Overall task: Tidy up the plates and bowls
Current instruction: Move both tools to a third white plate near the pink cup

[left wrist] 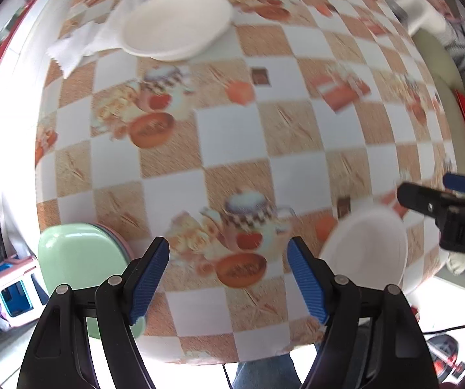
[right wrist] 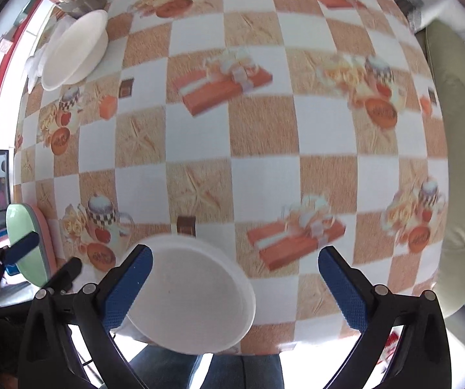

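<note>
1. The left gripper (left wrist: 229, 278) hangs over the near edge of the table (left wrist: 232, 149), its blue fingers (left wrist: 149, 278) spread wide with nothing between them, only the checkered tablecloth beneath.
2. Just outside the left finger, a green plate (left wrist: 77, 259) sits at the table edge on top of a pink one whose rim barely shows.
3. Off to the right of the right finger lies a small white plate (left wrist: 368, 253), with the right gripper's black body just beyond it.
4. Far ahead of the fingers, a large white plate (left wrist: 177, 26) rests partly on white napkins (left wrist: 83, 42).
5. The right gripper (right wrist: 235, 285) is likewise spread, gripping nothing; its left finger (right wrist: 128, 288) overlaps the small white plate (right wrist: 196, 295) in view, though whether it touches the plate cannot be told.
6. Far ahead-left of these fingers, the large white plate (right wrist: 73, 48) is seen again; a beige cushion (right wrist: 456, 162) lies past the table to the right.
</note>
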The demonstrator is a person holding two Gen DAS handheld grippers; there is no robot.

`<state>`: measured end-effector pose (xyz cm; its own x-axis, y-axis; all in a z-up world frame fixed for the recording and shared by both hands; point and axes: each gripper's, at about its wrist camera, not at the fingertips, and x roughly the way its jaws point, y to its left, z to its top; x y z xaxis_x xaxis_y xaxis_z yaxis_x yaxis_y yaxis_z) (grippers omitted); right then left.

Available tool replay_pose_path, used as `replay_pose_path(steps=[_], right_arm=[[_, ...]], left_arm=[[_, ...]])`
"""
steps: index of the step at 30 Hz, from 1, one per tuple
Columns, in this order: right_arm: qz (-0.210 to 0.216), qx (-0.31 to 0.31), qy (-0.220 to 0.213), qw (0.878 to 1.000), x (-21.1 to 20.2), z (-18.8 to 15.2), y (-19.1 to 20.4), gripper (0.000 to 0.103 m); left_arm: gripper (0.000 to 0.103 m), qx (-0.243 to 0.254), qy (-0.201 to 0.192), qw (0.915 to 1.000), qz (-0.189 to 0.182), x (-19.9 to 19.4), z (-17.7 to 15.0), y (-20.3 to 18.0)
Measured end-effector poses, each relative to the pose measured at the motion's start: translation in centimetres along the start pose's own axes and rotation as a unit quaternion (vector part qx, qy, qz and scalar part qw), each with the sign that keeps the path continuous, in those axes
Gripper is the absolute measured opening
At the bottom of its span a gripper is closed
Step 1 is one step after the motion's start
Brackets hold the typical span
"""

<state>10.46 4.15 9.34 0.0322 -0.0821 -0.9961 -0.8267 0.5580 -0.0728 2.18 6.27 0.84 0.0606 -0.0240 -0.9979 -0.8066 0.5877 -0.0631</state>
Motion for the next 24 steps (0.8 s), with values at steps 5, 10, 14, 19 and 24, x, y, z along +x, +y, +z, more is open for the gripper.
replay_pose_path(steps=[5, 10, 14, 19, 24], right_arm=[[0.027, -0.018, 0.0, 0.999, -1.1, 3.1, 1.3, 0.103], [0.031, -0.04, -0.013, 0.999, -2.2, 6.5, 3.3, 0.103], [0.036, -0.055, -0.018, 0.998, -2.2, 9.6, 5.5, 0.103], [0.045, -0.058, -0.019, 0.997, -1.0, 12.8, 8.1, 0.103], [0.053, -0.035, -0.032, 0.998, 0.3, 15.4, 9.2, 0.103]], left_arm=[[0.079, -0.047, -0.029, 0.9984, 0.007, -1.3, 3.4, 3.7], [0.079, -0.088, -0.047, 0.9949, 0.017, -1.5, 6.8, 6.5], [0.079, -0.121, -0.054, 0.991, 0.022, -1.1, 9.8, 8.7], [0.079, -0.14, -0.063, 0.9874, 0.04, 0.5, 12.9, 10.4], [0.079, -0.162, -0.064, 0.9841, 0.036, 2.3, 15.3, 12.0]])
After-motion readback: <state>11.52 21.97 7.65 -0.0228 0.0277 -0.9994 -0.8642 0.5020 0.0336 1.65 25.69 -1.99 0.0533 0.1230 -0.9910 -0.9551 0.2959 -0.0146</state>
